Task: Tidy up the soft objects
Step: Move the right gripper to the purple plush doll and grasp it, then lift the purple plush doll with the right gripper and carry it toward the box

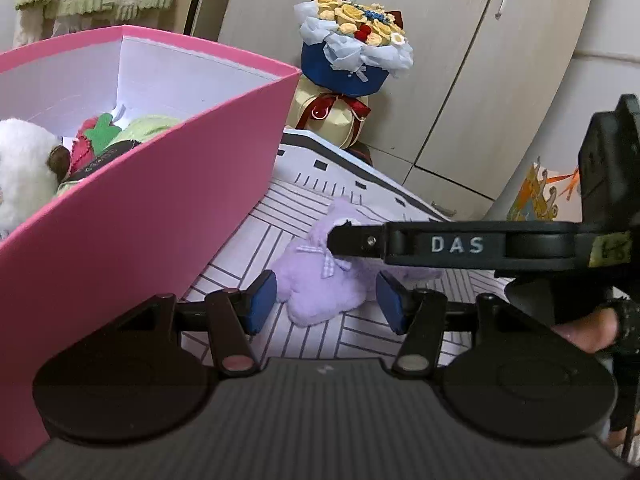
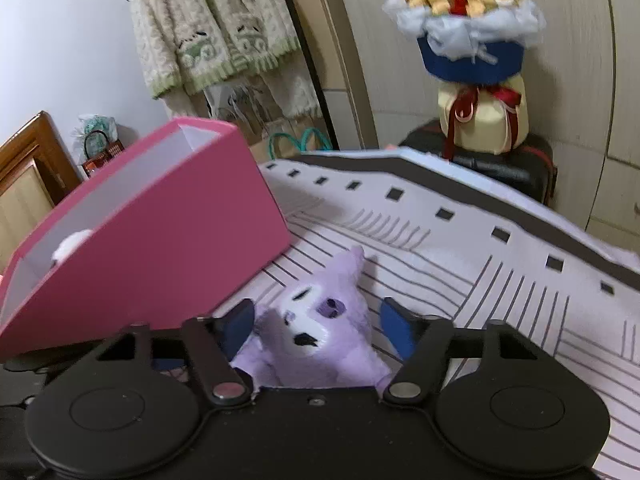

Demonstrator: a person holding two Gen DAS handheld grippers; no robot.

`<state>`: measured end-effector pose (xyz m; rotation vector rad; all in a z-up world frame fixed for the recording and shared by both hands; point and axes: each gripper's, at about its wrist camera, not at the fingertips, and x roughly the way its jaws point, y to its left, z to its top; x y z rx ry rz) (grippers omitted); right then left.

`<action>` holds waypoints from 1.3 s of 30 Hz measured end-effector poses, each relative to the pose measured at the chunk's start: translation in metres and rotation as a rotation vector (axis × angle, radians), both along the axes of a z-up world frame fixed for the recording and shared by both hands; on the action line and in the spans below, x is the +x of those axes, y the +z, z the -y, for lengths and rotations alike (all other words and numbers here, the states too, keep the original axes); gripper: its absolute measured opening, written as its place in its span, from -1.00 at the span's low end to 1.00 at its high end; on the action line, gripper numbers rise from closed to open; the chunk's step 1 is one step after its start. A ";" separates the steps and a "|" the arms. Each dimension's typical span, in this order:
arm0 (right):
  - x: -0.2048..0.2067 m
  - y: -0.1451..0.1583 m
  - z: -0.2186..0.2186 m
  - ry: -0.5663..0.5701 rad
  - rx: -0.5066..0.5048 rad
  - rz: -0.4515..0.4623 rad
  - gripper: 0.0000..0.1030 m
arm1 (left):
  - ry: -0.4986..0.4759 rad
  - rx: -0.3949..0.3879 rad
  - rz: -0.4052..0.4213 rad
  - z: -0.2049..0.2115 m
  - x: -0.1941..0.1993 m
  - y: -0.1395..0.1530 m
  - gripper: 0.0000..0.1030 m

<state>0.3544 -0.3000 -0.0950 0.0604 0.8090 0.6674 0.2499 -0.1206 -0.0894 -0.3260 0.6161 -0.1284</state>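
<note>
Both of my grippers straddle the purple plush toy [image 2: 320,340]: my right gripper [image 2: 318,330] and my left gripper [image 1: 326,304] each hold their 2 blue pads apart, not pressing on it. It lies on the striped white mat [image 2: 460,280], just beside the pink box [image 1: 168,220] holding other soft toys [image 1: 104,136].

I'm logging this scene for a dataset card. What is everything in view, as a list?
purple plush toy: one, lilac with a white face, on the lined mat, between both grippers' fingers
pink box: one, white inside, left of the plush, soft toys in it
lined mat: one, white with dark lines
flower bouquet: one, blue wrap, yellow blooms, behind the mat
knit cardigan: one, cream and green, hanging behind
left gripper: black, blue pads, around the plush body
right gripper: black, blue pads, around the plush head
</note>
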 end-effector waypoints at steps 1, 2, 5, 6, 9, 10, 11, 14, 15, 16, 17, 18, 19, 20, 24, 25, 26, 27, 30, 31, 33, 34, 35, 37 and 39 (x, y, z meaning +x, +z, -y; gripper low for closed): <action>-0.001 -0.002 0.003 0.002 0.020 -0.019 0.12 | -0.005 -0.007 -0.011 0.000 0.001 -0.001 -0.07; -0.001 -0.002 0.007 0.001 0.034 -0.033 0.09 | -0.012 -0.024 -0.026 -0.002 0.003 -0.003 -0.09; -0.008 -0.001 0.022 -0.017 0.072 -0.058 0.04 | -0.043 -0.101 -0.081 -0.008 0.009 -0.011 -0.12; -0.011 -0.001 0.027 -0.029 0.083 -0.065 0.03 | -0.049 -0.104 -0.088 -0.008 0.009 -0.012 -0.12; -0.018 -0.001 0.038 -0.057 0.103 -0.073 0.03 | -0.079 -0.151 -0.073 -0.007 0.005 -0.012 -0.13; -0.020 -0.002 0.041 -0.062 0.108 -0.074 0.03 | -0.091 -0.162 -0.074 -0.006 0.006 -0.012 -0.13; -0.022 -0.002 0.045 -0.067 0.116 -0.077 0.03 | -0.097 -0.163 -0.076 -0.005 0.006 -0.012 -0.14; -0.026 -0.008 0.055 -0.088 0.140 -0.091 0.03 | -0.085 -0.157 -0.099 -0.004 0.010 -0.014 -0.13; -0.028 -0.009 0.056 -0.091 0.142 -0.089 0.03 | -0.086 -0.163 -0.111 -0.004 0.011 -0.015 -0.12; -0.031 -0.011 0.059 -0.095 0.144 -0.087 0.03 | -0.087 -0.171 -0.126 -0.004 0.014 -0.017 -0.11; -0.032 -0.013 0.061 -0.098 0.148 -0.087 0.04 | -0.089 -0.184 -0.132 -0.004 0.015 -0.017 -0.11; -0.033 -0.014 0.063 -0.100 0.158 -0.085 0.04 | -0.090 -0.194 -0.137 -0.005 0.015 -0.017 -0.12; -0.034 -0.016 0.064 -0.102 0.169 -0.086 0.04 | -0.093 -0.208 -0.143 -0.004 0.016 -0.018 -0.13; -0.033 -0.017 0.066 -0.101 0.177 -0.091 0.04 | -0.098 -0.216 -0.144 -0.004 0.016 -0.018 -0.15; -0.039 -0.021 0.067 -0.091 0.164 -0.073 0.04 | -0.109 -0.205 -0.151 -0.002 0.015 -0.019 -0.32; -0.041 -0.021 0.066 -0.086 0.155 -0.062 0.04 | -0.110 -0.203 -0.152 -0.001 0.015 -0.019 -0.34; -0.044 -0.020 0.065 -0.078 0.143 -0.057 0.04 | -0.112 -0.201 -0.150 -0.001 0.015 -0.019 -0.35; -0.048 -0.020 0.063 -0.071 0.120 -0.043 0.04 | -0.112 -0.202 -0.149 -0.002 0.015 -0.019 -0.36; -0.062 -0.018 0.051 -0.055 0.012 0.038 0.01 | -0.116 -0.206 -0.150 -0.002 0.016 -0.020 -0.37; -0.065 -0.017 0.046 -0.060 -0.017 0.059 0.00 | -0.117 -0.203 -0.149 -0.002 0.016 -0.020 -0.37; -0.070 -0.017 0.038 -0.071 -0.073 0.092 -0.02 | -0.122 -0.198 -0.146 -0.001 0.017 -0.020 -0.38; -0.074 -0.017 0.033 -0.073 -0.106 0.115 -0.02 | -0.126 -0.197 -0.145 0.000 0.016 -0.020 -0.38; -0.077 -0.017 0.028 -0.076 -0.142 0.140 -0.02 | -0.134 -0.203 -0.147 0.000 0.017 -0.020 -0.38; -0.084 -0.018 0.019 -0.088 -0.203 0.180 -0.02 | -0.146 -0.211 -0.149 0.000 0.017 -0.020 -0.39; -0.088 -0.018 0.015 -0.102 -0.237 0.208 -0.03 | -0.168 -0.204 -0.146 0.002 0.017 -0.020 -0.35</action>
